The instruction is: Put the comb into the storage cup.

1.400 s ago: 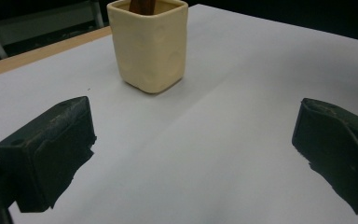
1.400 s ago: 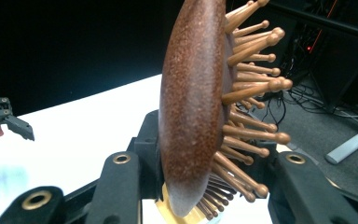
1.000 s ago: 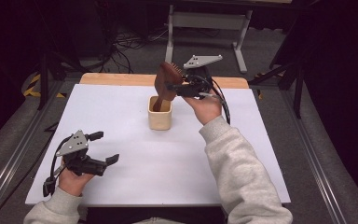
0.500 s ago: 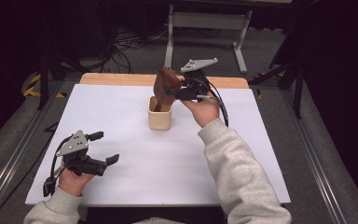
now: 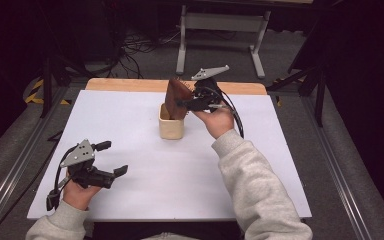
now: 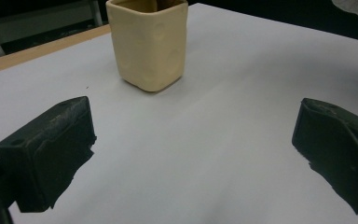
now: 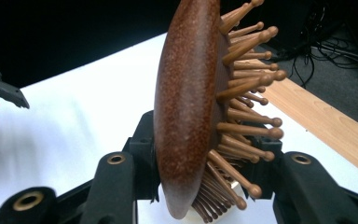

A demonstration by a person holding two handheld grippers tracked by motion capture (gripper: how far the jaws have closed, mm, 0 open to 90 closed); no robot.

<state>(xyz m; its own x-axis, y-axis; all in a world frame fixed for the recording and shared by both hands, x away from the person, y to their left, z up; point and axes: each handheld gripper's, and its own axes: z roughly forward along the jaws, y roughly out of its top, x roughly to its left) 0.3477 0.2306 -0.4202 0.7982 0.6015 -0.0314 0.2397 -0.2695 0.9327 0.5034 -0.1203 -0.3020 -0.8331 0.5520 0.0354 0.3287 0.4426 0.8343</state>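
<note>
A brown wooden hairbrush (image 5: 178, 97) with wooden pins stands with its handle down in a cream square cup (image 5: 171, 127) near the table's far middle. My right gripper (image 5: 186, 103) is shut on the brush head; the right gripper view shows the hairbrush (image 7: 189, 107) upright between the jaws, pins facing right. My left gripper (image 5: 112, 157) rests open at the near left of the table, nothing between its jaws. In the left gripper view the cream cup (image 6: 149, 42) stands ahead, well beyond the open left gripper (image 6: 193, 158).
A white sheet (image 5: 130, 185) covers the wooden table (image 5: 125, 84), whose bare edge shows at the back. A metal stand (image 5: 220, 30) and cables (image 5: 145, 42) lie on the floor behind. Rails run along both sides of the table.
The right gripper has tipped the hairbrush more upright and lowered it further into the cup. The left gripper has stayed still.
</note>
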